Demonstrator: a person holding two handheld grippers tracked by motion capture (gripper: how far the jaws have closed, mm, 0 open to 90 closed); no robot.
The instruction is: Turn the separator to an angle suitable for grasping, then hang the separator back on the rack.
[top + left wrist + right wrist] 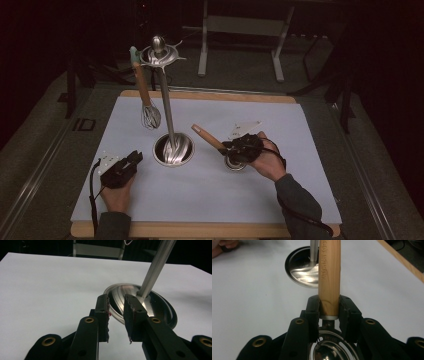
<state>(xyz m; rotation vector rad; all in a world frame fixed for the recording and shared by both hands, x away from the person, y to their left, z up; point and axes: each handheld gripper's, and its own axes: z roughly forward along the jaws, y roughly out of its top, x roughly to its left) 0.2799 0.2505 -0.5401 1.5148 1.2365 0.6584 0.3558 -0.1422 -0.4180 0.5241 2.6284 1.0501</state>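
A steel utensil stand has a round base (172,150) and a tall pole (165,97) topped by a hook ring (159,54). From the ring hangs a whisk (149,114) with a wooden handle. My right gripper (235,146) is shut on the wooden handle (207,136) of a utensil with a round steel head (235,163), held just above the table to the right of the base. In the right gripper view the handle (329,277) sits clamped between the pads of my right gripper (329,305). My left gripper (135,157) rests left of the base, and in its own view the left gripper (117,300) stands open and empty, pointing at the base (160,307).
The white mat (210,200) covers a wooden table whose edge (200,230) runs along the front. A grey metal frame (240,25) stands on the dark floor beyond the table. Open mat lies in front of both hands.
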